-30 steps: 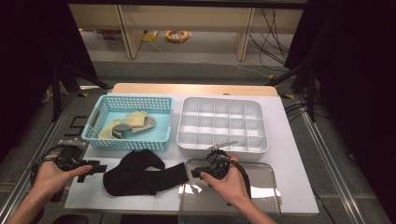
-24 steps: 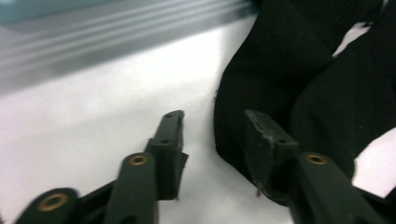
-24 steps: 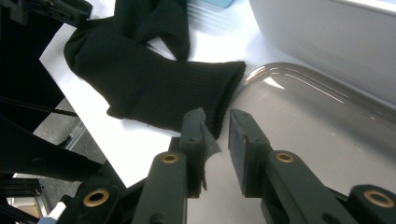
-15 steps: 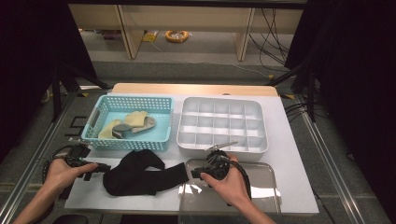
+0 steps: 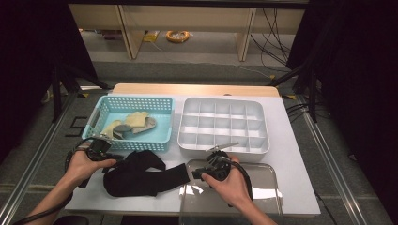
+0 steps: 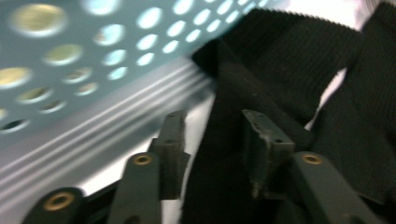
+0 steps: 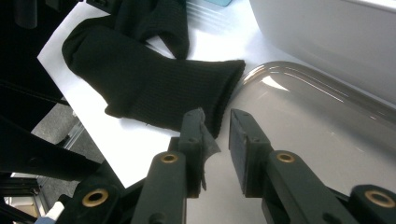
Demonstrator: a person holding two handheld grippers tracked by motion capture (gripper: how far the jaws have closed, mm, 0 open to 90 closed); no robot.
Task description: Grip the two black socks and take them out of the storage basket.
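A black sock [image 5: 141, 174] lies crumpled on the white board [image 5: 300, 173] near its front edge. My left gripper [image 5: 114, 161] reaches into the sock's left end. In the left gripper view black fabric [image 6: 280, 70] lies between the two jaws of my left gripper [image 6: 213, 116]. The jaws have just been opening, and the pads [image 6: 264, 140] stand apart from the cloth. My right gripper [image 5: 196, 174] points left at the sock's cuff [image 7: 219, 88]. The right gripper [image 7: 217, 119] is open by a narrow gap, with the cuff just beyond its tips and nothing between them.
A teal basket [image 5: 133, 104] at the back left holds beige and grey socks [image 5: 129, 124]. A white compartment tray [image 5: 223, 101] stands to its right. A clear shallow tray [image 5: 263, 192] lies under my right hand. The basket's wall [image 6: 93, 56] is close beside the left jaws.
My left hand has moved right, from the board's left edge onto the sock's end. The right hand and its gripper have kept still.
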